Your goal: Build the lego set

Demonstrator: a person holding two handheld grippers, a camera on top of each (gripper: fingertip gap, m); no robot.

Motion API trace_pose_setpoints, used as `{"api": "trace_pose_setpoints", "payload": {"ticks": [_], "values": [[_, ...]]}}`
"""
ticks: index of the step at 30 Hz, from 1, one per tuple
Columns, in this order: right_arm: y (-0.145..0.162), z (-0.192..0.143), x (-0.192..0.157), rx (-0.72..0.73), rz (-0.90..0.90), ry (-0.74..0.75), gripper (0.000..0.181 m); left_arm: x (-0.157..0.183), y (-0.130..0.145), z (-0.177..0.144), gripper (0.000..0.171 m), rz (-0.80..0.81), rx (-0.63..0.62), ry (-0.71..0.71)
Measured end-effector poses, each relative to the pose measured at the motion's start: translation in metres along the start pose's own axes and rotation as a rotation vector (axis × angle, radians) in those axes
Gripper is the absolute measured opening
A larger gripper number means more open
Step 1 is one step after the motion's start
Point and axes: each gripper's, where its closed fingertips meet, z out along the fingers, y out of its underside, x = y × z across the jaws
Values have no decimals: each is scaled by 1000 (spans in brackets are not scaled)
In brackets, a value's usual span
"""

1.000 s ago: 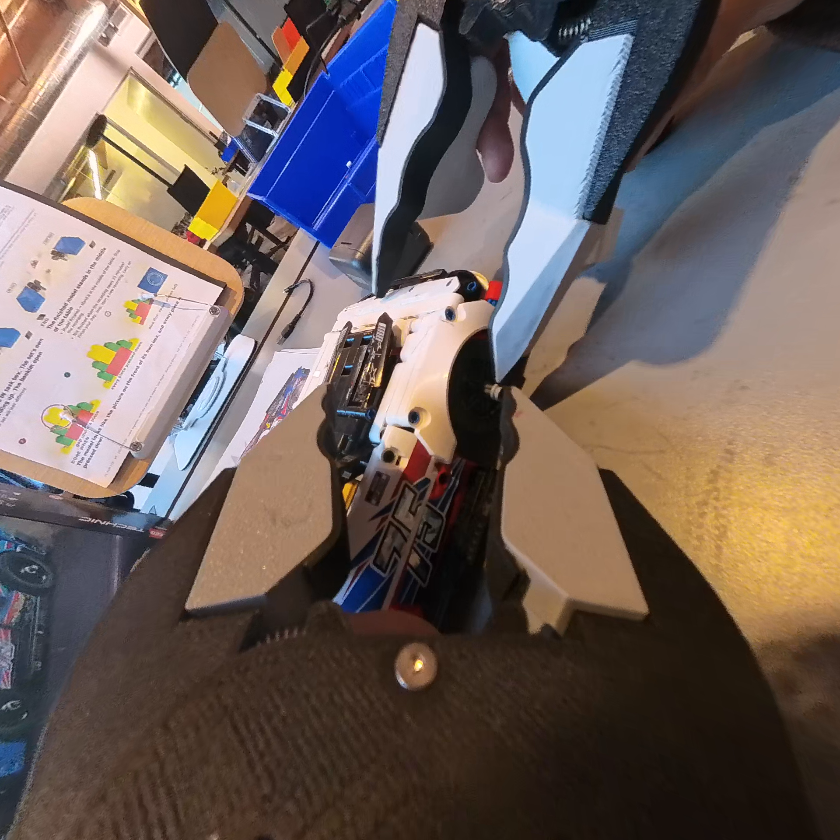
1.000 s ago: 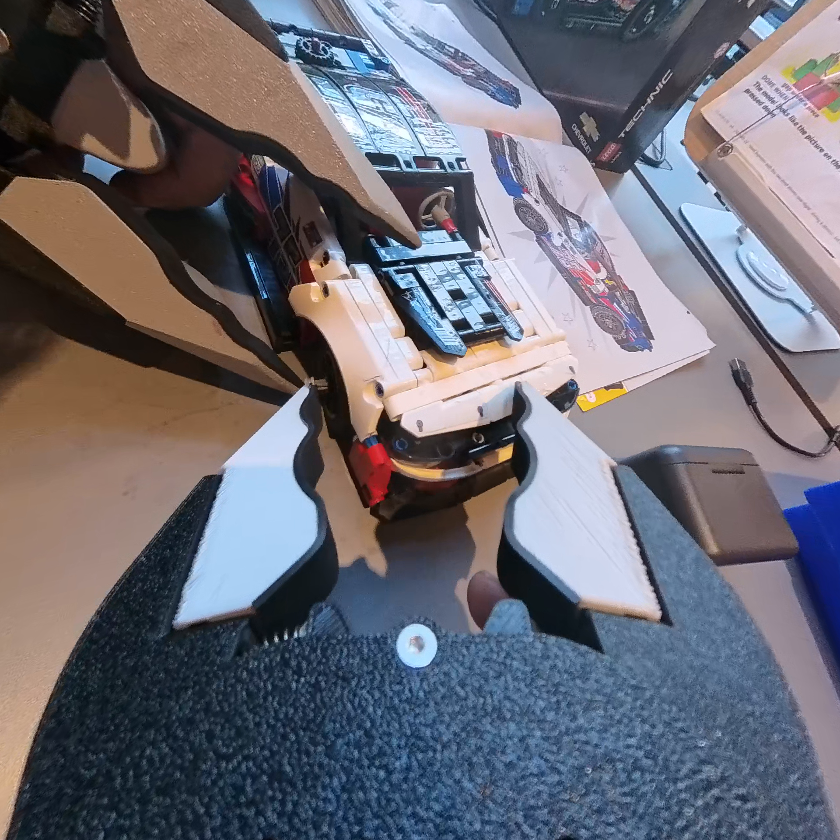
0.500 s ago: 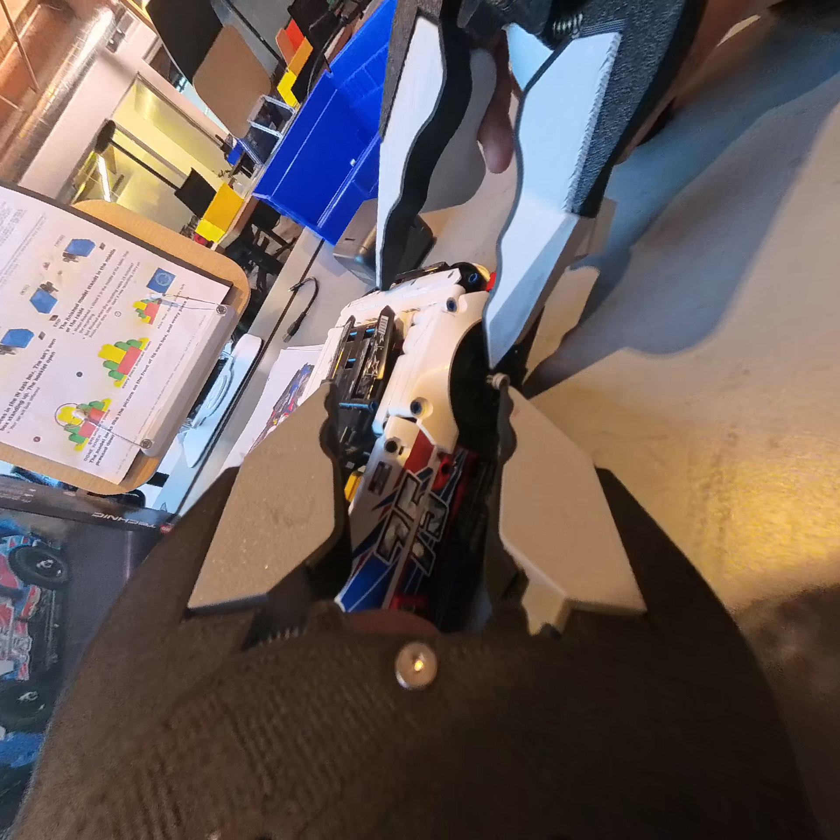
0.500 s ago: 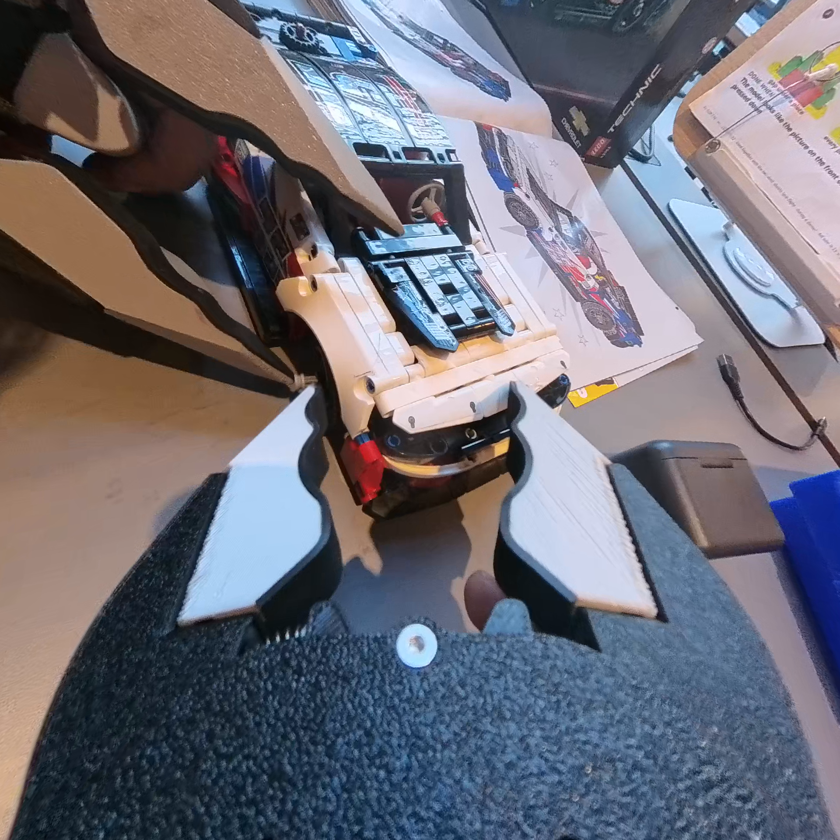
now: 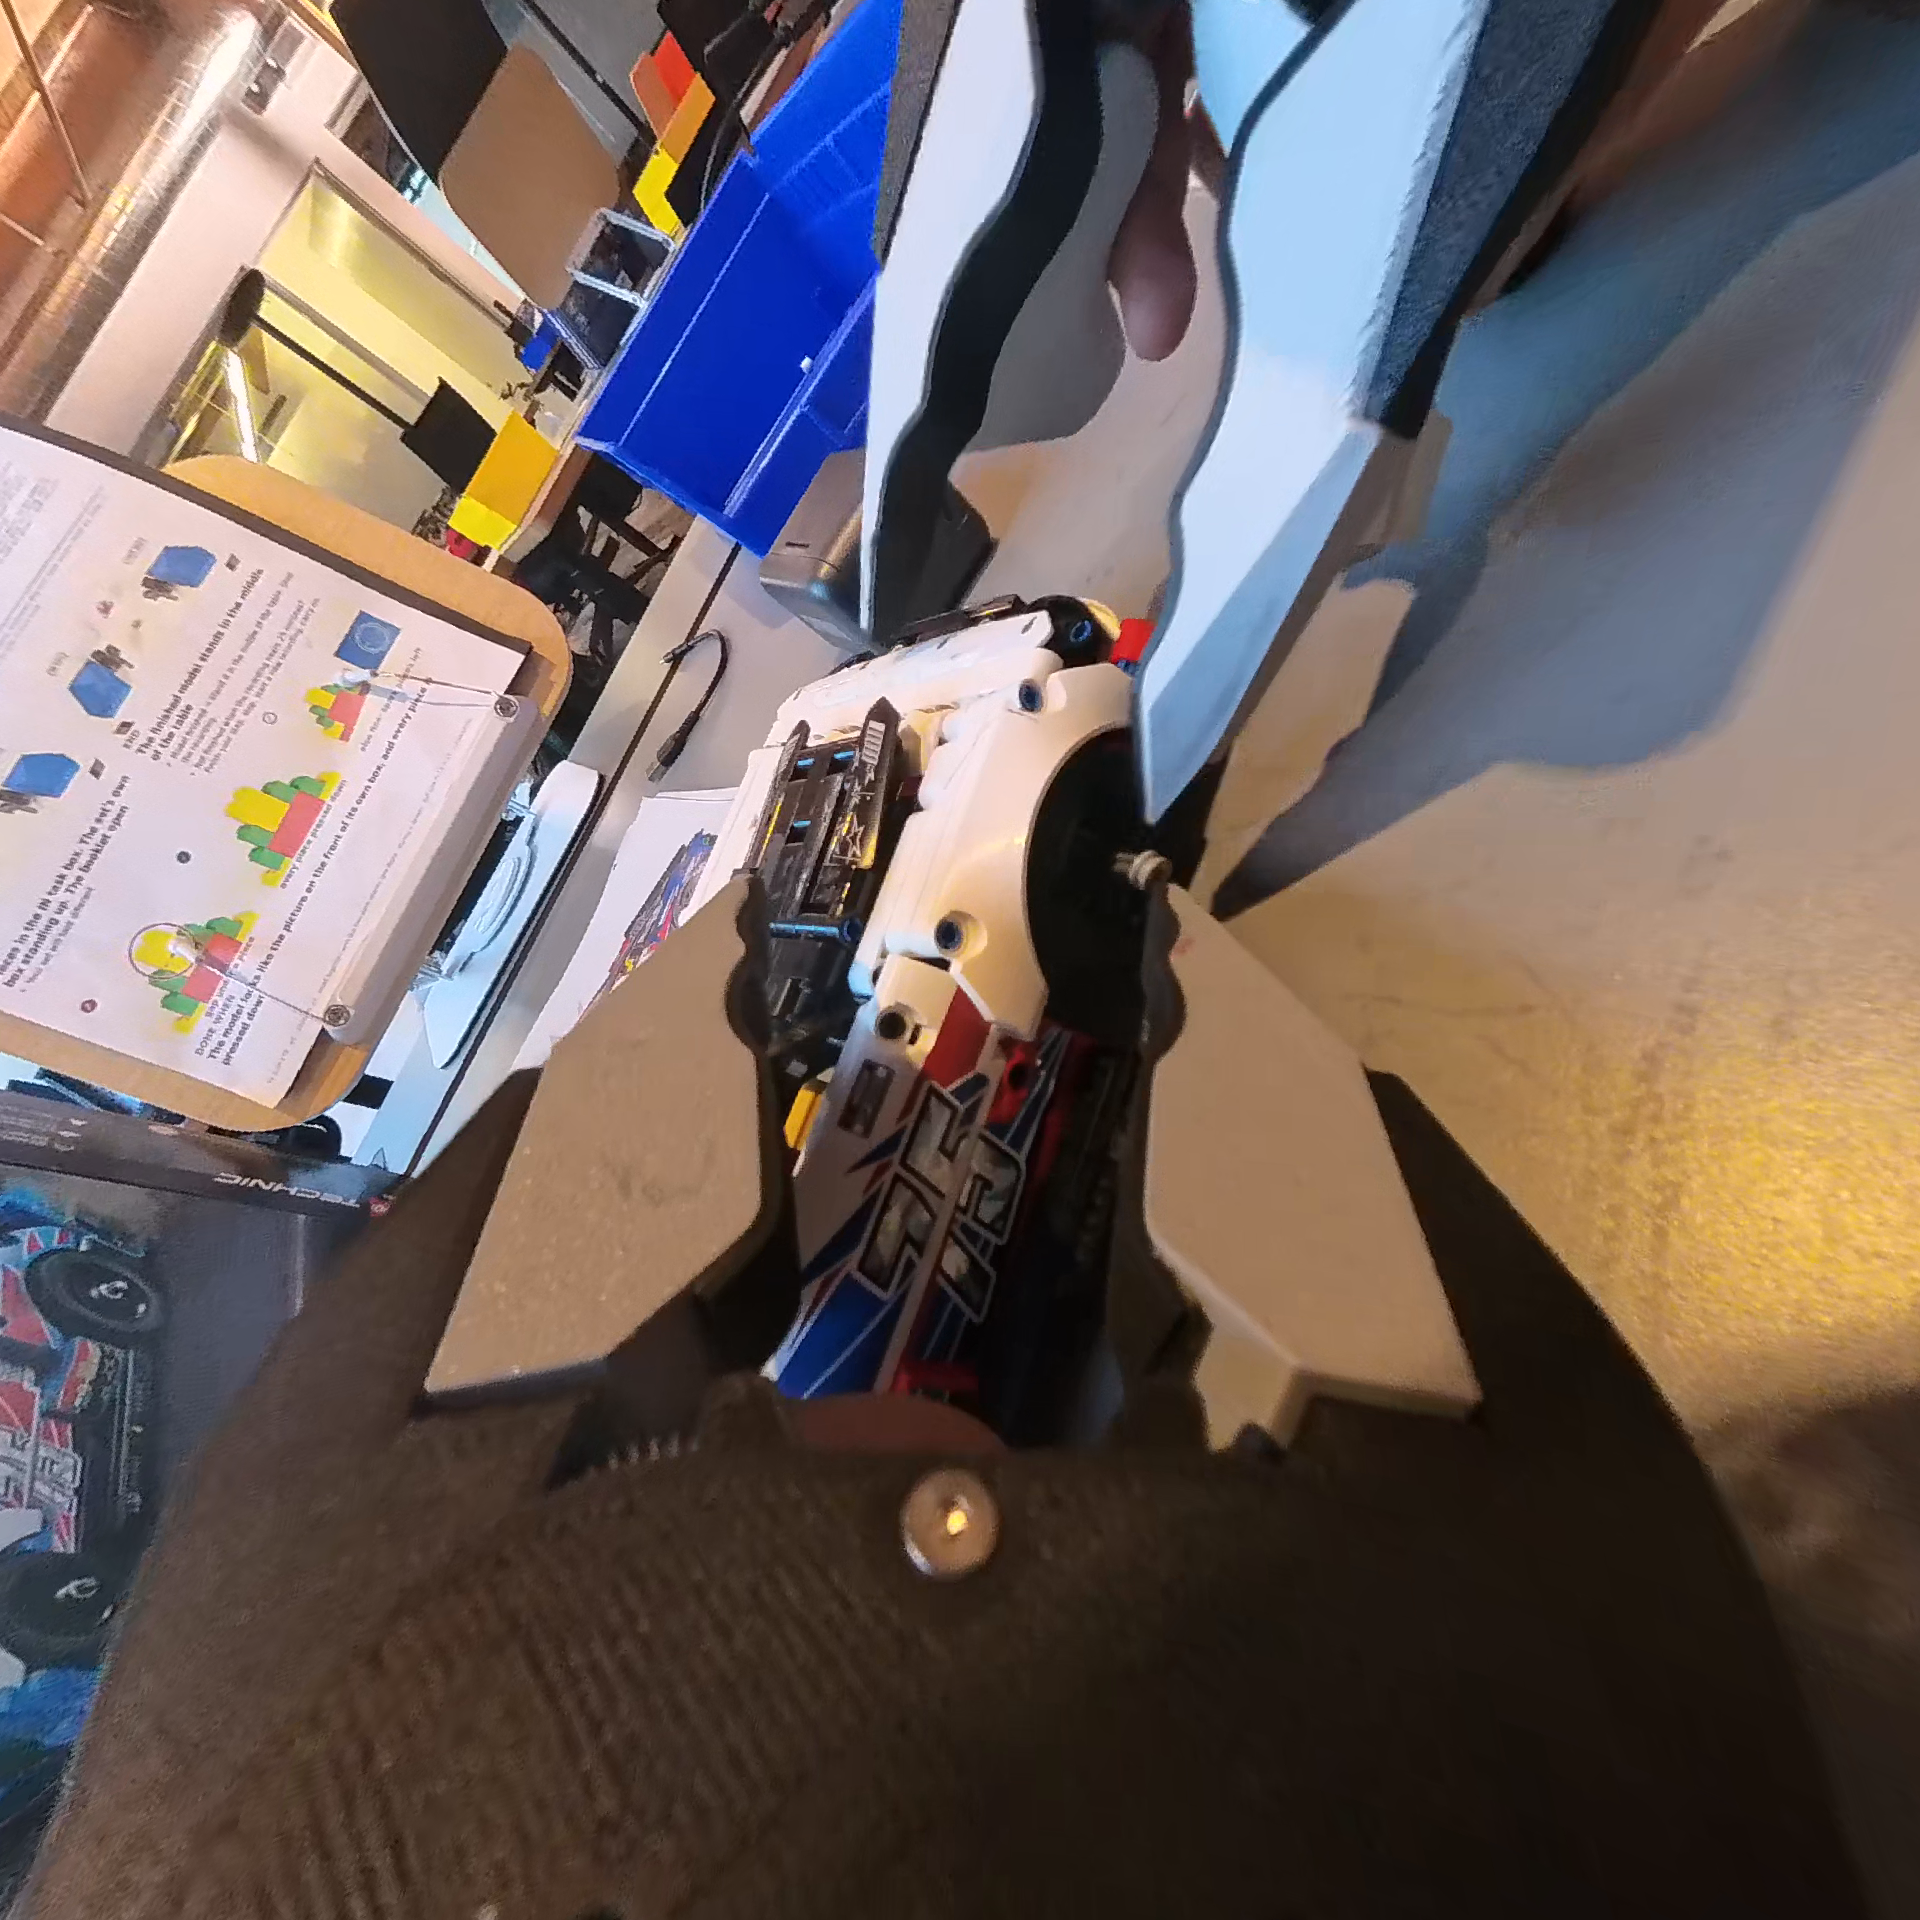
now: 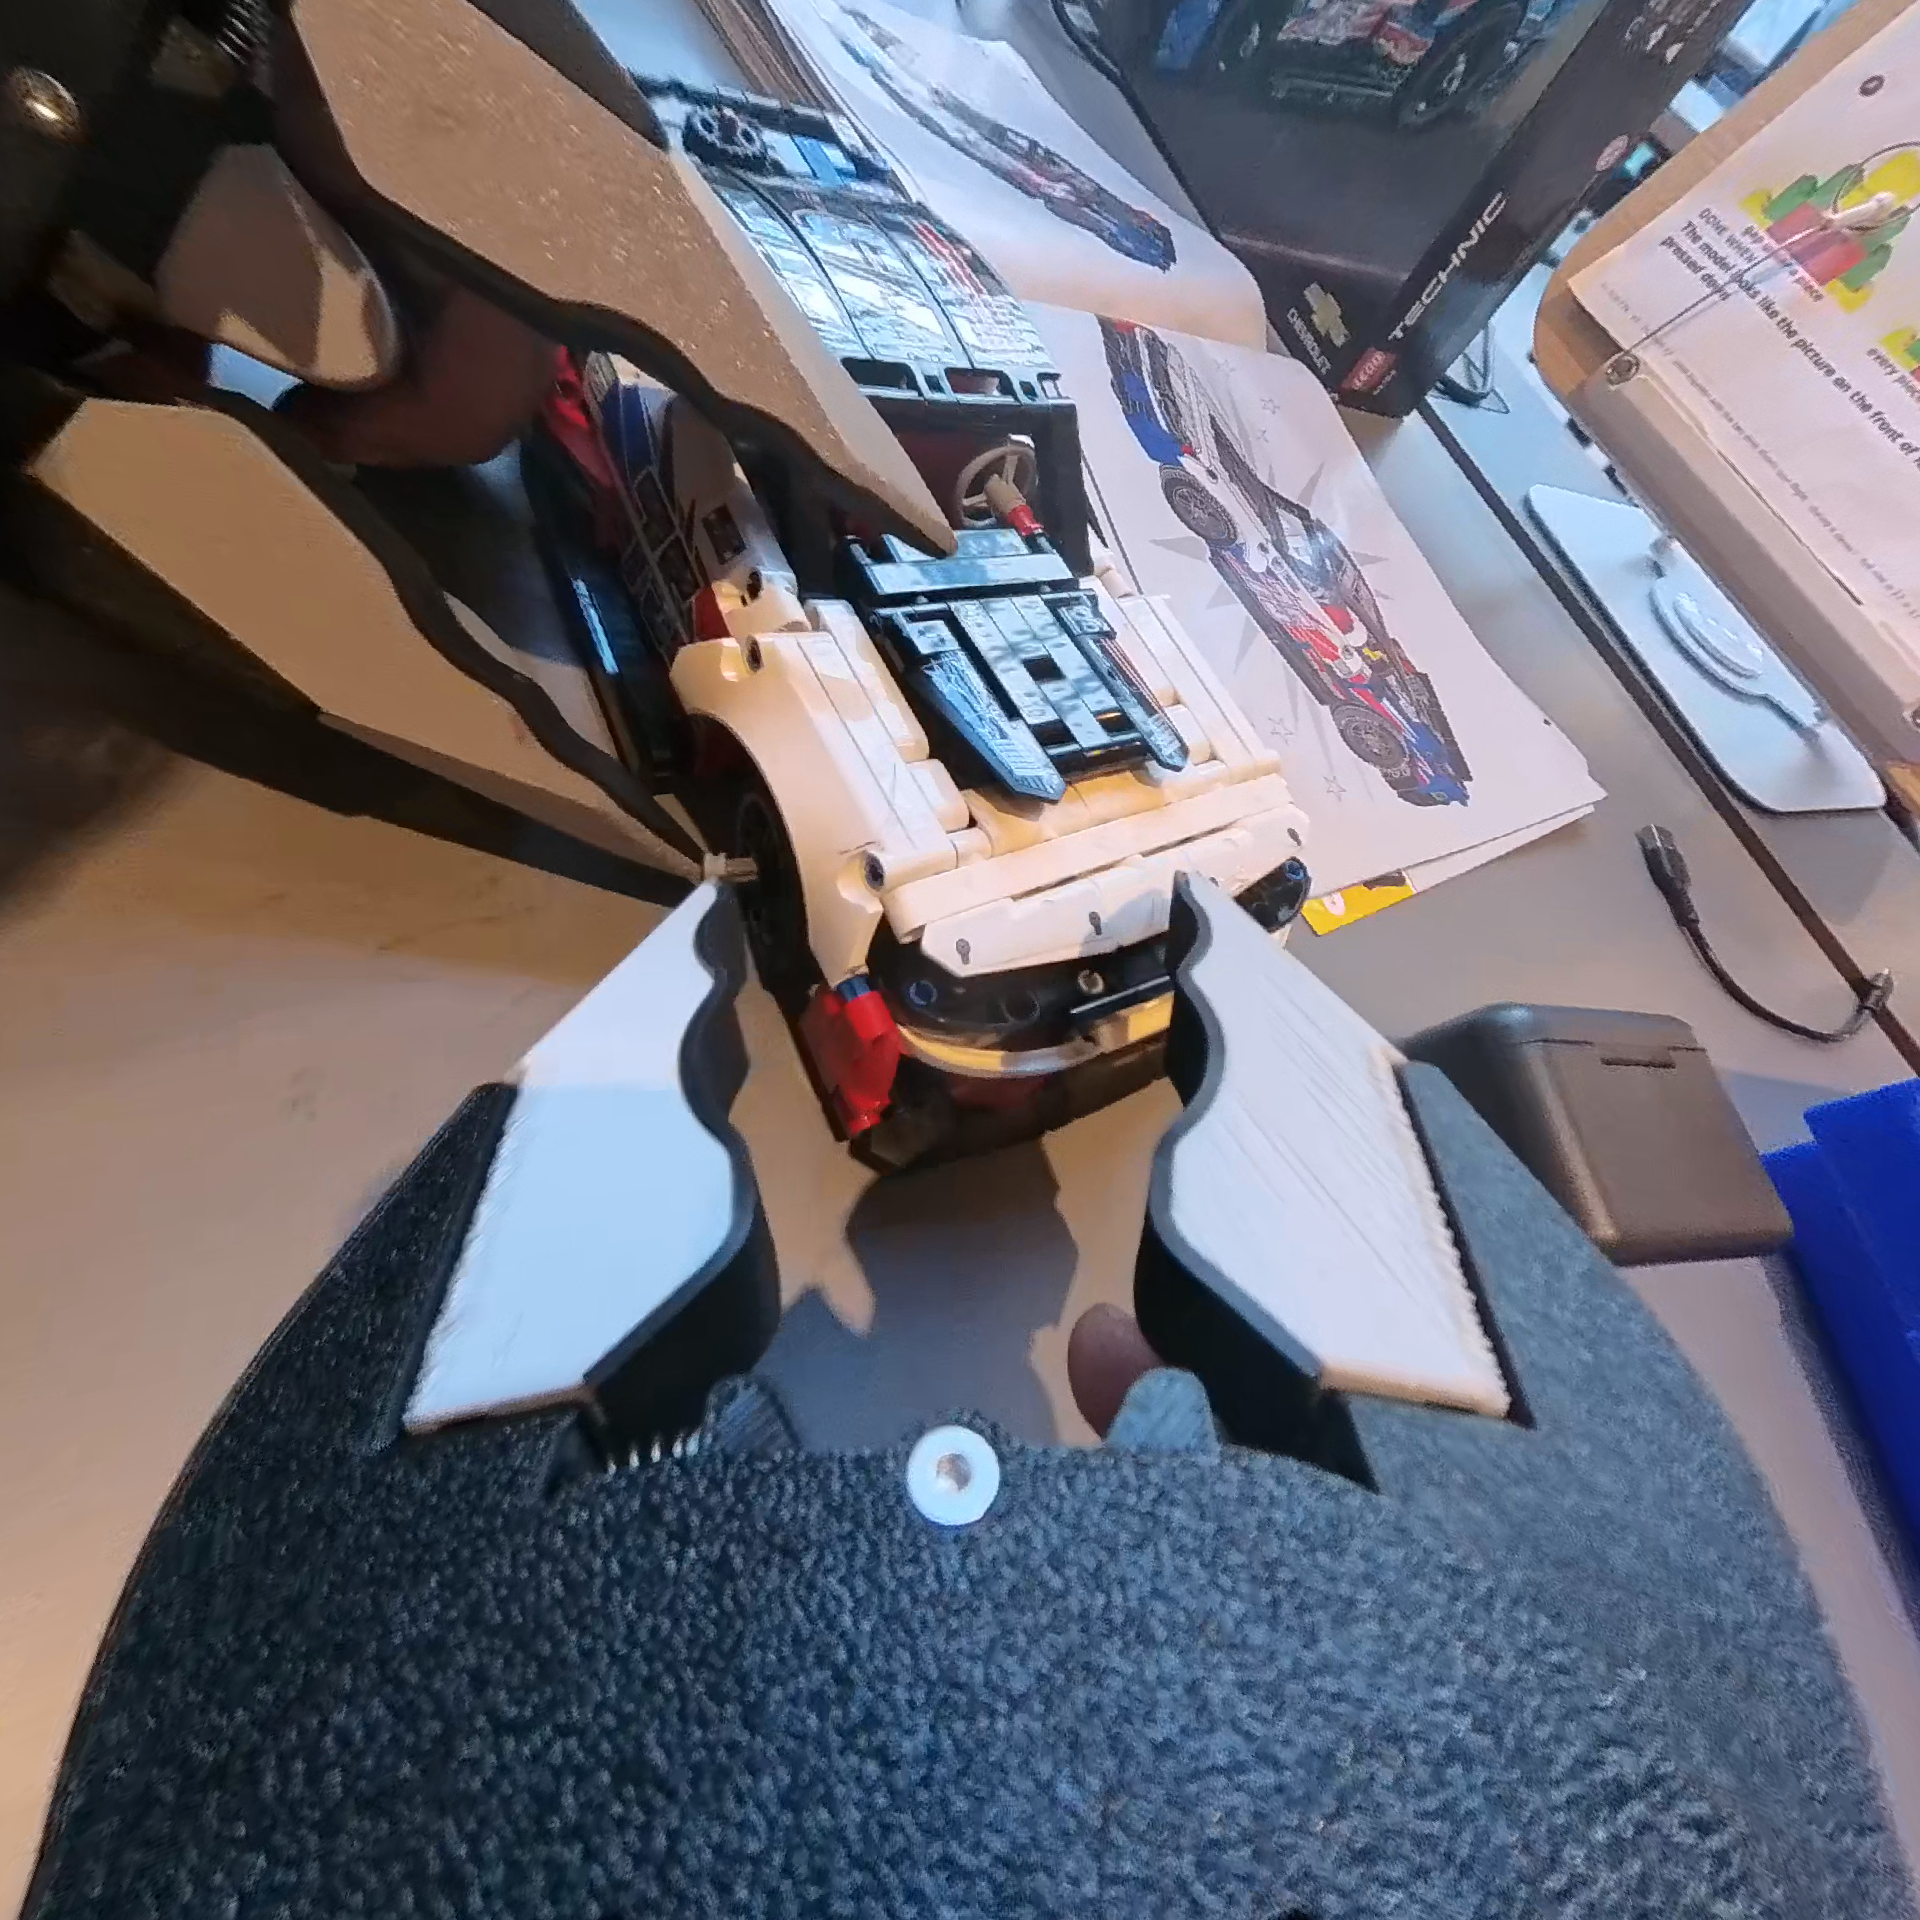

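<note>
Now lego car (image 5: 940,1049) clenched inside left gripper (image 5: 951,940), nose just before spread, empty right gripper (image 6: 940,920).

The lego car (image 6: 935,769) sat upright on the grey counter (image 6: 260,987), mostly built: white body, black vented hood, red and blue side graphics, a red piece low at the front corner. One bare axle stub (image 5: 1138,864) poked out of the front wheel arch.
</note>
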Motion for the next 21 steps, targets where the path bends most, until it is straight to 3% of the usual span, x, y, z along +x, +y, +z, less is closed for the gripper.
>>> {"api": "trace_pose_setpoints", "payload": {"ticks": [21], "values": [[1, 6, -8, -26, -46, -12, 76, 1, -1, 1, 69, 7, -2, -4]]}}
